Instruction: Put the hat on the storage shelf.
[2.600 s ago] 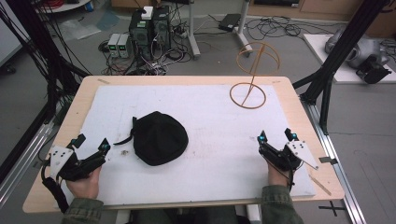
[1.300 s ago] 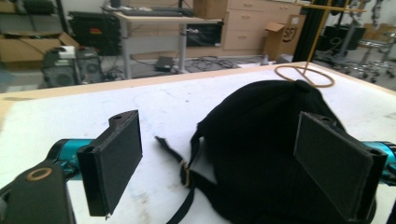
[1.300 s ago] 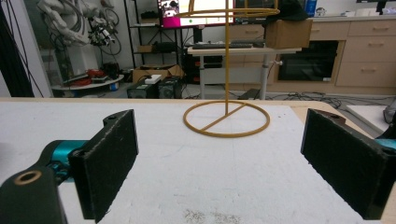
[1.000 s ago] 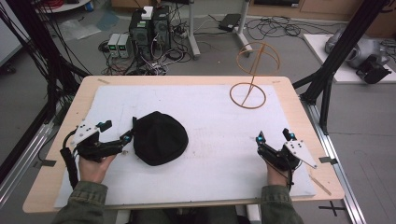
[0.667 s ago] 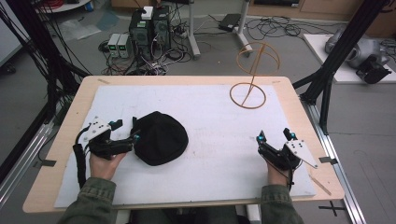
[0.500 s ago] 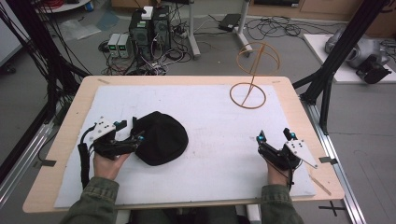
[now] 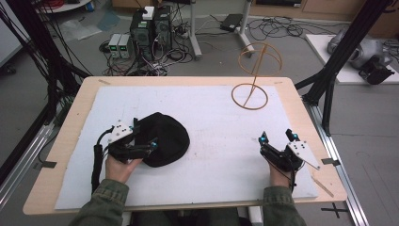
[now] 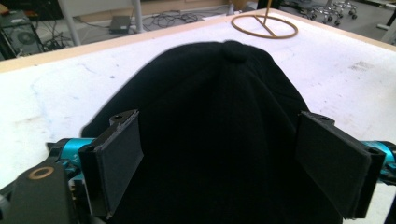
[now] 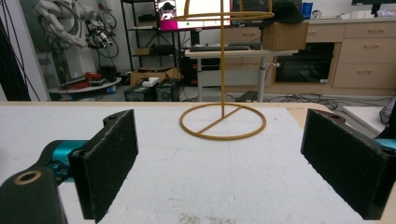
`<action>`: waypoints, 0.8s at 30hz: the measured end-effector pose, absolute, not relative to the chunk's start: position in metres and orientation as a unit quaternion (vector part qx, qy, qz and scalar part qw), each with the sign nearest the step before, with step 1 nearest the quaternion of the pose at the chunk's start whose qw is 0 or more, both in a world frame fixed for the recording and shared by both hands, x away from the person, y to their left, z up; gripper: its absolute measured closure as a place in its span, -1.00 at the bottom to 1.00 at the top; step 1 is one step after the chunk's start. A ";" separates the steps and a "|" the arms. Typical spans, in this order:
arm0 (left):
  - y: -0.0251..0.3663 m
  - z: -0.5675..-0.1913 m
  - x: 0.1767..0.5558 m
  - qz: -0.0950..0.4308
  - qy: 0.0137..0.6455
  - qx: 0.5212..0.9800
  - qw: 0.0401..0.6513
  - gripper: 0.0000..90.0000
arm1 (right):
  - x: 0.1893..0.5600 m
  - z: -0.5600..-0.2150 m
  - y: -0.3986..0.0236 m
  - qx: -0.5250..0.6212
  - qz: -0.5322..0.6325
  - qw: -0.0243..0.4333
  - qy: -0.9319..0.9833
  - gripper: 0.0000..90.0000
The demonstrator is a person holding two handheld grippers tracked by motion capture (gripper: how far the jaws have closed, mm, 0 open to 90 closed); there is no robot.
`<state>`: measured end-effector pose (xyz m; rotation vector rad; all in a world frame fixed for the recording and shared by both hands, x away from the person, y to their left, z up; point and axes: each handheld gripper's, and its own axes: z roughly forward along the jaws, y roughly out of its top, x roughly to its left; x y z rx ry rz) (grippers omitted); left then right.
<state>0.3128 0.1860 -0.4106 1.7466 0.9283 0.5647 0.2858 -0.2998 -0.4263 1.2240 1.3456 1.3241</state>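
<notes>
A black knit hat [image 7: 164, 139] lies on the white mat [image 7: 211, 113], left of centre. My left gripper [image 7: 145, 134] is open at the hat's left edge, one jaw on either side of it. In the left gripper view the hat [image 8: 219, 93] bulges between the two wide-apart pads [image 8: 119, 158], with its top button pointing away. My right gripper [image 7: 276, 137] rests open near the mat's front right, with nothing between its jaws. A yellow wire hat stand [image 7: 256, 75] is upright at the back right. In the right gripper view the stand [image 9: 223, 119] is straight ahead of the right gripper [image 9: 224, 140].
The mat covers most of the wooden table [image 7: 80, 108]. Black frame posts [image 7: 329, 70] flank the table. On the floor behind it are computer boxes [image 7: 150, 23] and cables.
My left gripper has moved from the front left corner to the right and forward, and its open jaws now straddle the hat's edge. The right gripper has stayed put.
</notes>
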 end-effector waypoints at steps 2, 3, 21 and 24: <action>0.184 -0.412 0.313 0.234 0.387 0.728 0.516 -0.63 | 0.286 -0.426 -0.300 0.490 0.530 0.432 0.540 -0.77; 0.183 -0.413 0.313 0.232 0.387 0.728 0.516 -0.62 | 0.286 -0.426 -0.300 0.489 0.530 0.433 0.541 -0.77; 0.177 -0.418 0.314 0.222 0.392 0.733 0.509 -0.17 | 0.287 -0.426 -0.300 0.490 0.532 0.431 0.540 -0.77; 0.177 -0.420 0.314 0.221 0.403 0.731 0.504 -0.09 | 0.287 -0.426 -0.300 0.489 0.532 0.431 0.540 -0.77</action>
